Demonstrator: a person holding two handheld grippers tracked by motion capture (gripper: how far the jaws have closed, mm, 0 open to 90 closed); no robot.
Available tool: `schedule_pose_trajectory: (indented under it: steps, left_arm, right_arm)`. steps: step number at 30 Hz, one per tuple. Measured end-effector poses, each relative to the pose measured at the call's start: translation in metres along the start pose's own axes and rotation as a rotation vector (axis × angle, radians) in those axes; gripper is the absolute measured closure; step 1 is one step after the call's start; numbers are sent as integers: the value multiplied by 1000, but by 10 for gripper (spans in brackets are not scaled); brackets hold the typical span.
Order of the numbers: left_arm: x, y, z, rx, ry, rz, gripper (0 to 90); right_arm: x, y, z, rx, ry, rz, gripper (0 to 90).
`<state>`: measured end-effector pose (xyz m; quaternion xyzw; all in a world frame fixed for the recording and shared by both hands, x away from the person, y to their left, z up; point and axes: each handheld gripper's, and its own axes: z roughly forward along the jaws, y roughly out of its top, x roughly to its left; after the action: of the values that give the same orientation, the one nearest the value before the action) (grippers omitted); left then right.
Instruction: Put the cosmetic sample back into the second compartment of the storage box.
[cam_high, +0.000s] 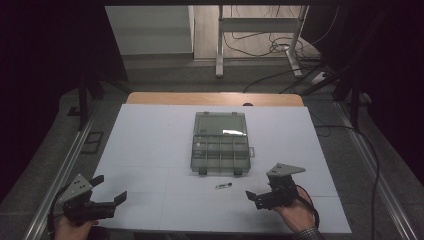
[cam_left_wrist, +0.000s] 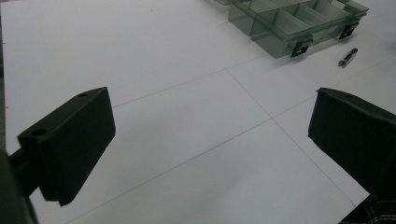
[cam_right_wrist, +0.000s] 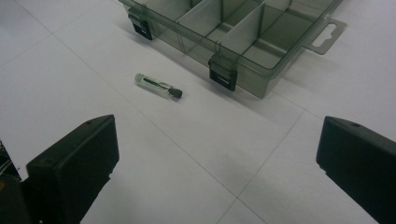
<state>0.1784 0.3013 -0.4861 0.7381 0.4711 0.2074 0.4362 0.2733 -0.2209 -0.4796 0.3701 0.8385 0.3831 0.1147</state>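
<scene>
— While both hands sit at the near edge of the table (cam_high: 150, 130), what do you have?

— My left gripper (cam_high: 111, 190) is at the near left corner, jaws spread wide with nothing between them. In the left gripper view I see bare white table between the jaws, with the organiser box (cam_left_wrist: 299, 23) and the vial (cam_left_wrist: 347, 57) far off at the upper right.

— And the right one?

— My right gripper (cam_high: 256, 196) is at the near right, jaws also spread wide and holding nothing. It points toward the vial (cam_high: 223, 186), which lies flat on the table just in front of the box (cam_high: 220, 147), near but apart from its front latches.

— What does the vial look like?

— In the right gripper view the vial (cam_right_wrist: 158, 85) is small and clear with a black cap, lying on its side. The box (cam_right_wrist: 243, 32) is smoky transparent plastic, lid open, divided into compartments; I cannot tell what they hold.
</scene>
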Motion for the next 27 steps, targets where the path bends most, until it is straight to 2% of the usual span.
schedule_pose_trajectory:
  steps: [12,20,27]
  left_arm:
    - [0,0,0,1,-4,0,12]
    - [0,0,0,3,-5,2,13]
    - [-1,0,0,6,-2,14,13]
  right_arm:
    - [9,12,16,50,16,0,0]
    - [19,21,30,101,6,-36,3]
    - [21,30,43,135,16,-46,98]
